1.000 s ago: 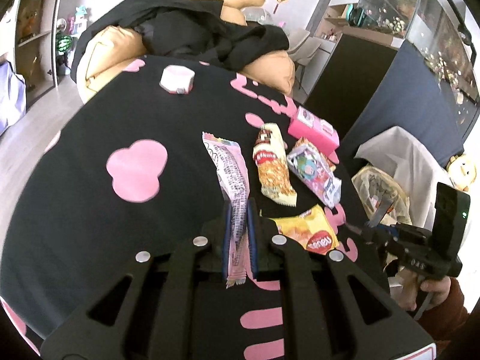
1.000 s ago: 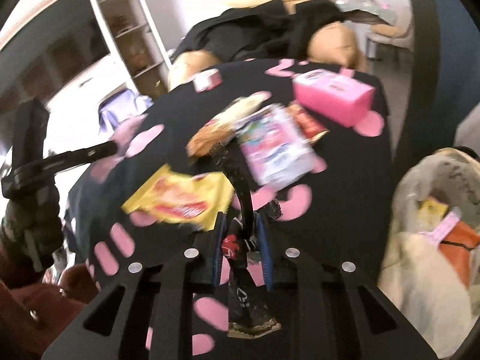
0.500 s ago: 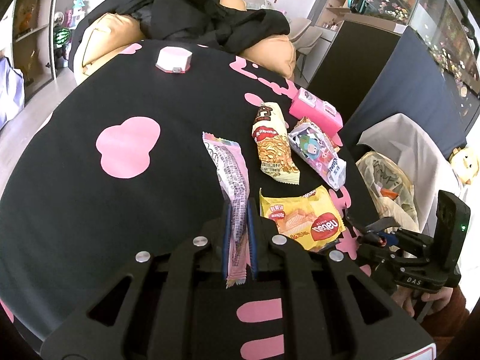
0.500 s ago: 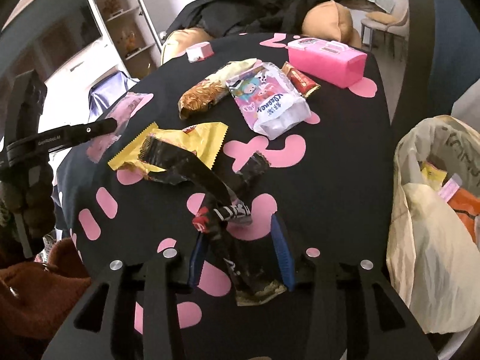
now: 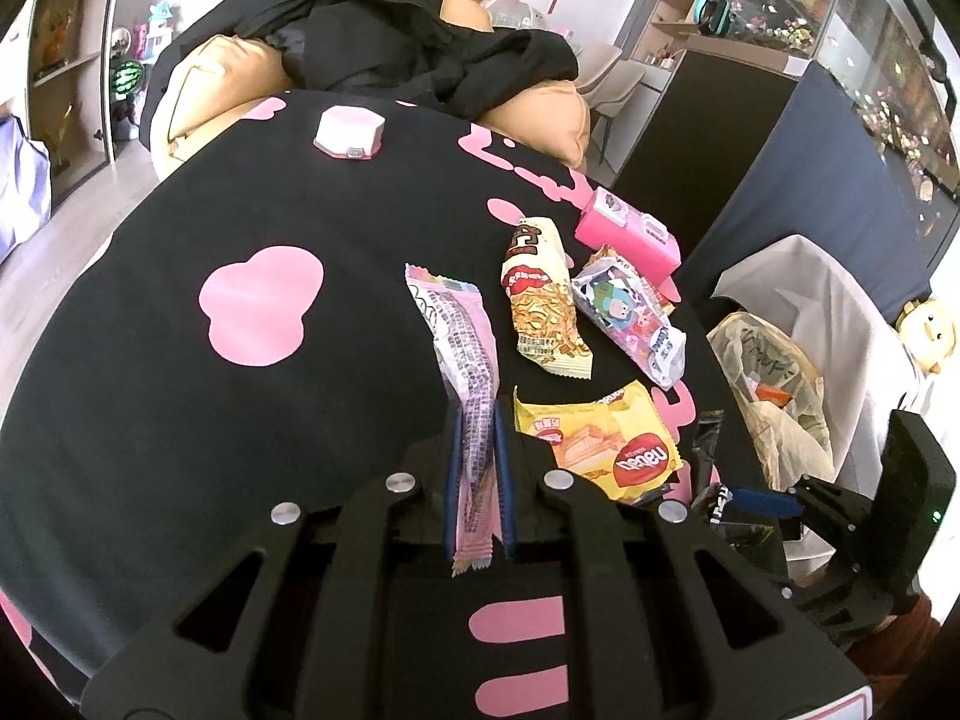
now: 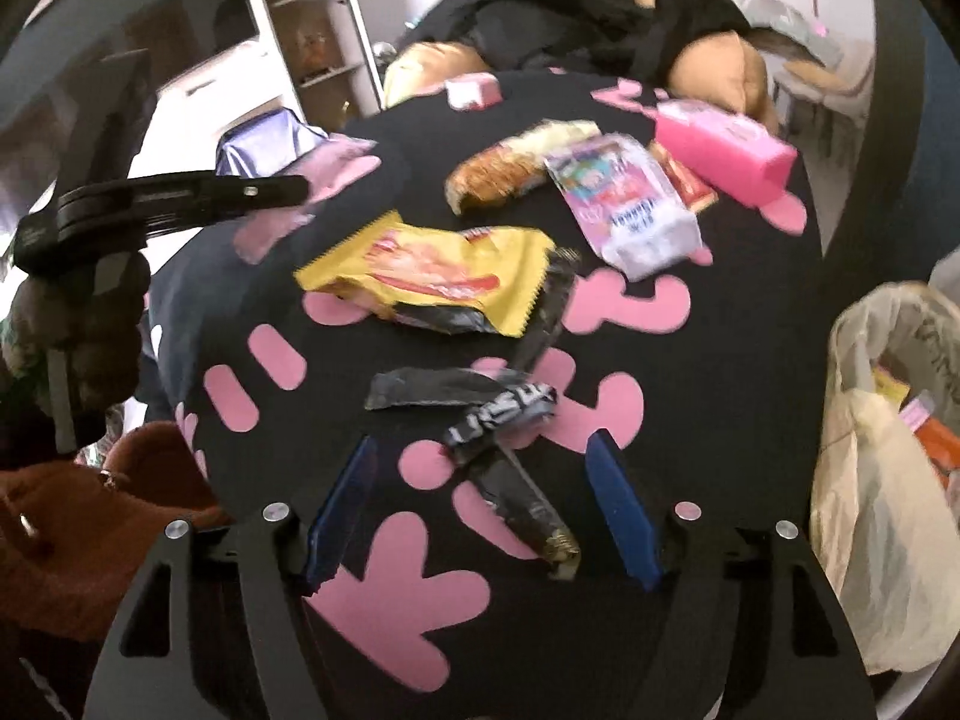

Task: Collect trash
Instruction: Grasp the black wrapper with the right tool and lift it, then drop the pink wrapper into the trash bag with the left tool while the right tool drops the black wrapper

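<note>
Nearest the left wrist camera, the left claw (image 5: pixel 477 480) is pressed together on the near end of a pink wrapper (image 5: pixel 465 354), whose printed length runs forward over the black tabletop (image 5: pixel 180 420) (the pinch at one end is presumably so the strip can be lifted whole). In the right wrist view the right claw (image 6: pixel 480 498) stands spread, its blue fingers (image 6: pixel 618 504) either side of a crumpled black wrapper (image 6: pixel 498 420) that lies loose on the tabletop between them, touching neither as far as can be seen. Half a second ago the fingers stood much nearer together about that wrapper, and a second ago they were clamped on it, so the piece has been let go and the jaws have widened; the left claw's grip on the pink wrapper is unchanged through all three moments. Just beyond lies a yellow packet (image 6: pixel 432 276), one end over the black wrapper. Farther on come an orange snack bag (image 5: pixel 543 300), a cartoon sachet (image 5: pixel 630 318) and a pink box (image 5: pixel 627 234), and at the far edge a small pink-and-white case (image 5: pixel 348 132). The trash bag (image 6: pixel 882 420) hangs open off the right side of the tabletop, some scraps already inside, well placed for drops from that side
</note>
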### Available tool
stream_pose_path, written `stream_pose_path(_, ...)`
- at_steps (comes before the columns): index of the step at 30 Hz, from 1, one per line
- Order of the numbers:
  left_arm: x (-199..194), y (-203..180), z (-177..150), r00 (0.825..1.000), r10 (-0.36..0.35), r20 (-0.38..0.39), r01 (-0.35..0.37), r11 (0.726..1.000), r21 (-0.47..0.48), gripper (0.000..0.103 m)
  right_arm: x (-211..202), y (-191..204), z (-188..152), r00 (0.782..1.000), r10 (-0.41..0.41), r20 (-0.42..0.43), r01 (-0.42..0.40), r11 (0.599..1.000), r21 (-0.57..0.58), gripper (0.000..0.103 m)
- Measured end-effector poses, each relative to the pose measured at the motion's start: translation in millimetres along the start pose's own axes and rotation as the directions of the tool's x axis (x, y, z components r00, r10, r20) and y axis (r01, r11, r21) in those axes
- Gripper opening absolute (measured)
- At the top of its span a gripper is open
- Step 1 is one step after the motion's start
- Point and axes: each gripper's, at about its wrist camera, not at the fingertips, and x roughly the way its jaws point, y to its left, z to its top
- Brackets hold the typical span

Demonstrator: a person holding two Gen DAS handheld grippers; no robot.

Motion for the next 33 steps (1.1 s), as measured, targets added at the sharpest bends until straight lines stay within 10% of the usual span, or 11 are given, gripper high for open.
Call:
stream_pose_path(5, 0.0, -3.0, 0.0, 1.000, 0.003, -0.003, -0.003, 1.000, 0.007, 0.009, 13.1, 4.2, 12.3, 0.998, -0.067, -0.014, 0.067, 0.996, -0.054, 0.066)
stream_pose_path(8, -2.6, -6.0, 0.4, 1.000, 0.011, 0.001, -0.011, 1.000, 0.016, 0.009, 22.2, 1.6, 16.8, 0.996, -0.080, -0.039, 0.078, 0.995, -0.064, 0.039)
stream_pose_path(22, -27.1, -55.7, 21.3, 0.997, -0.016, 0.073, 0.008, 0.994, 0.107, 0.009, -39.5, -17.4, 31.8, 0.987, -0.104, 0.125, 0.104, 0.995, 0.002, 0.037)
stream_pose_path(33, -49.2, -150.6, 47.7, 0.981, -0.089, 0.173, 0.040, 0.962, 0.269, 0.009, -117.5, -55.9, 35.6, 0.930, -0.232, 0.285, 0.228, 0.972, 0.047, 0.037)
